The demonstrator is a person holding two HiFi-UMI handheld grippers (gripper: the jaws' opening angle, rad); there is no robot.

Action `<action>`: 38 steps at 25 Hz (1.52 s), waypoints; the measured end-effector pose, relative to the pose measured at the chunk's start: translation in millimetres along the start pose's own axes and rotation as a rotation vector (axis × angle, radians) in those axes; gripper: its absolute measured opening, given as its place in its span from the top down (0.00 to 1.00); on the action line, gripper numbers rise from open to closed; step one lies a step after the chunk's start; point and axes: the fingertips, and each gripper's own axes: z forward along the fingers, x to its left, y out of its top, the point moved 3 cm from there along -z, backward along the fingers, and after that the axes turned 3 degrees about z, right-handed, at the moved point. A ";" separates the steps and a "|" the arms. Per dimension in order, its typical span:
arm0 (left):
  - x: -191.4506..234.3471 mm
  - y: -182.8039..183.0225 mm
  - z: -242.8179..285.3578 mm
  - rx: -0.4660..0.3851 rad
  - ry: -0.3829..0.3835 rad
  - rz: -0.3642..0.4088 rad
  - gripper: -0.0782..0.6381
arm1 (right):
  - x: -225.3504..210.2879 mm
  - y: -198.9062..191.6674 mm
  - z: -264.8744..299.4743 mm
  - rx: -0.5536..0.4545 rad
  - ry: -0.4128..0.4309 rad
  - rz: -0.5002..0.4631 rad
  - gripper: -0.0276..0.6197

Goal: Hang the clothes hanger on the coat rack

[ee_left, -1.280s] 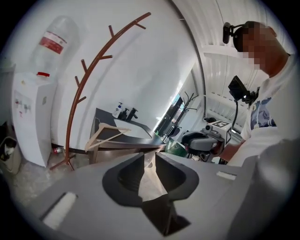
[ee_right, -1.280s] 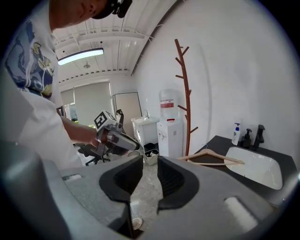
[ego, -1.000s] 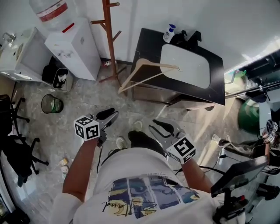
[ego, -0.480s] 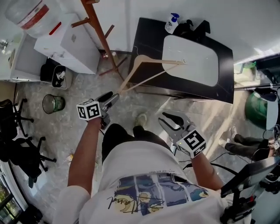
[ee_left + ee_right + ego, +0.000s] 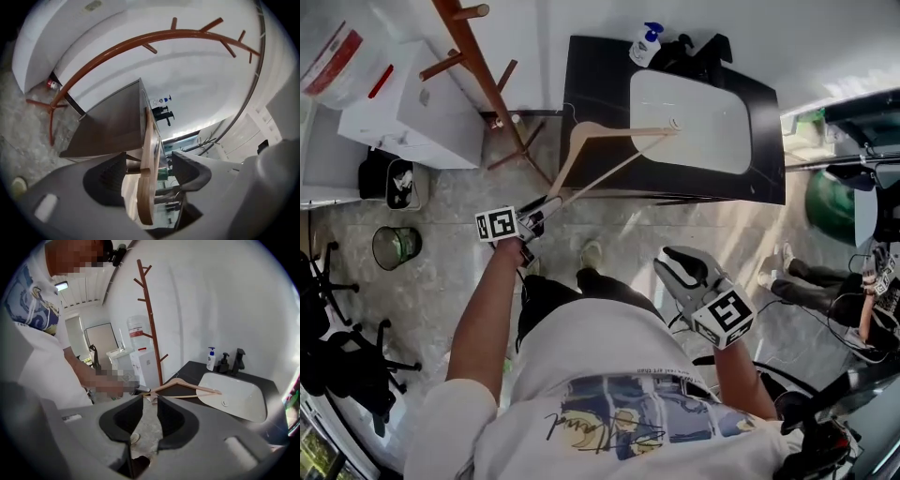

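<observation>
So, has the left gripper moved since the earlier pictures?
Yes. The left gripper has moved up towards the black counter; its jaws have just been opening, with the hanger's end between them.

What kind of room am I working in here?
Likely an office utility corner or washroom: a white sink with a soap bottle, a water dispenser and a swivel chair.

Your pale wooden triangular clothes hanger [image 5: 623, 130] rests on the black counter [image 5: 591, 75]. One arm tip reaches over the white basin [image 5: 694, 117], and the other end juts off the edge toward 7 o'clock. The reddish-brown wooden pegged coat rack [image 5: 478, 70] stands upright at its 10 o'clock.
</observation>
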 end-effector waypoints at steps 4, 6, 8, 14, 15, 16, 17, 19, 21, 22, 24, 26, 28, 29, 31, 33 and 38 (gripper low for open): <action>-5.3 -2.5 12.3 -0.056 -0.150 -0.125 0.51 | 11.8 -2.2 2.6 0.036 -0.033 0.007 0.81; -7.6 -4.9 17.1 -0.073 -0.199 -0.170 0.60 | 16.3 0.7 3.3 0.049 -0.044 -0.006 0.81; -13.8 -4.4 20.8 -0.095 -0.247 -0.211 0.76 | 19.0 2.0 3.2 0.063 -0.051 -0.014 0.81; -16.0 -5.5 21.4 -0.091 -0.256 -0.186 0.84 | 22.5 8.8 4.1 0.070 -0.068 -0.049 0.81; -12.5 -6.5 19.7 -0.080 -0.226 -0.147 0.85 | 22.2 10.3 4.4 0.066 -0.070 -0.056 0.81; -12.4 -7.0 18.2 -0.069 -0.206 -0.110 0.85 | 21.8 11.7 4.5 0.063 -0.073 -0.060 0.81; -15.5 -7.1 16.8 -0.060 -0.199 -0.078 0.85 | 21.5 13.1 4.7 0.060 -0.073 -0.064 0.81; -25.2 -5.1 13.3 -0.039 -0.203 -0.018 0.85 | 22.2 16.2 6.8 0.055 -0.067 -0.074 0.81; -34.2 0.5 7.5 -0.022 -0.202 0.052 0.85 | 23.9 18.8 11.1 0.048 -0.060 -0.081 0.81; -39.5 4.1 3.4 -0.017 -0.200 0.091 0.85 | 25.0 20.7 13.7 0.042 -0.058 -0.085 0.81; -58.3 10.7 -6.5 -0.006 -0.212 0.156 0.85 | 27.6 26.7 18.5 0.025 -0.052 -0.091 0.81; -80.8 17.5 -19.4 0.003 -0.235 0.208 0.85 | 31.9 35.0 23.1 0.001 -0.045 -0.104 0.81; -104.6 26.3 -35.8 0.004 -0.258 0.261 0.85 | 37.7 40.8 27.6 -0.020 -0.037 -0.108 0.81; -116.8 31.4 -44.9 0.004 -0.268 0.290 0.85 | 41.2 42.9 29.9 -0.028 -0.032 -0.108 0.81; -140.4 43.7 -64.7 0.008 -0.283 0.356 0.85 | 48.2 46.1 36.4 -0.040 -0.023 -0.108 0.81; -162.3 58.8 -85.8 0.015 -0.285 0.435 0.85 | 55.3 48.5 45.0 -0.053 -0.012 -0.107 0.81; -207.3 100.3 -132.1 0.033 -0.255 0.604 0.85 | 74.0 57.2 62.8 -0.093 0.000 -0.108 0.81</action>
